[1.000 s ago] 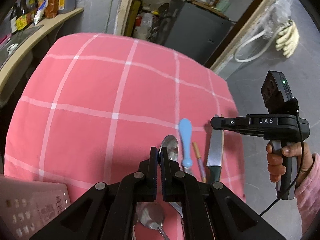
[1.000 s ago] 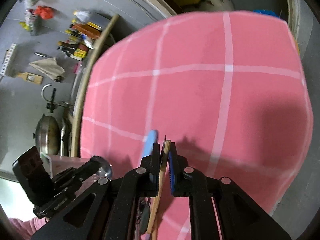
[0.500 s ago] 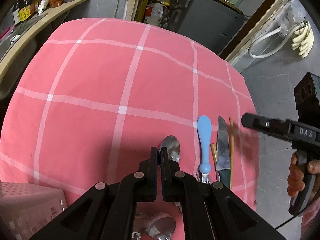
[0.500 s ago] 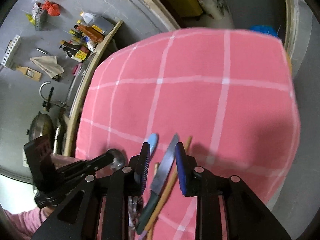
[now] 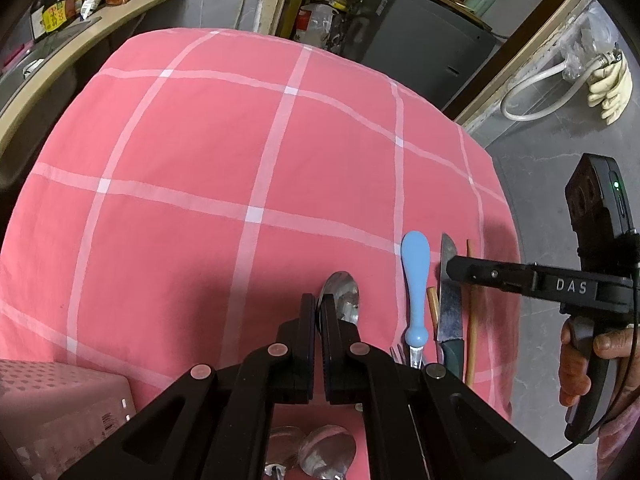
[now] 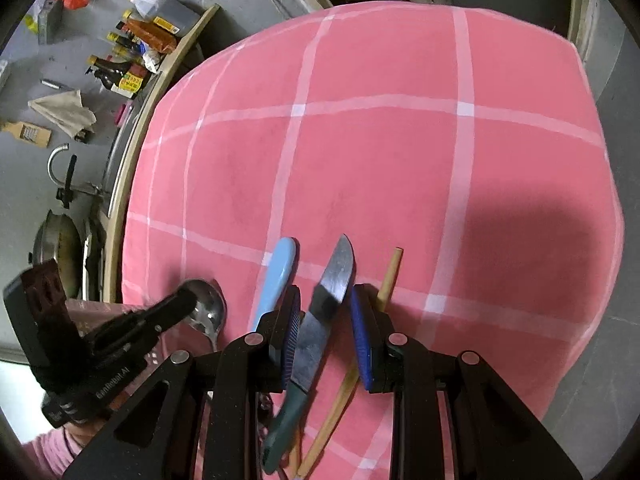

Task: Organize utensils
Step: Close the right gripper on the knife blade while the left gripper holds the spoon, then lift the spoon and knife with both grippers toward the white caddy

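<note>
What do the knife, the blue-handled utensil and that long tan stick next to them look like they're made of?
Knife: dull grey metal blade with faint reflections, probably steel; dark green handle looks like matte plastic. Blue-handled utensil: smooth, evenly coloured handle, likely plastic. Tan stick: matte pale brown, probably a wood or bamboo chopstick.

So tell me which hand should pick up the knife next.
Probably the right. The right gripper already straddles the knife, pads open around the blade. The left gripper is shut beside the metal spoon.

Pink checked tablecloth [image 5: 200, 152]; bottles [image 6: 132, 52] on shelf; rubber gloves [image 5: 610, 88] hanging.
</note>
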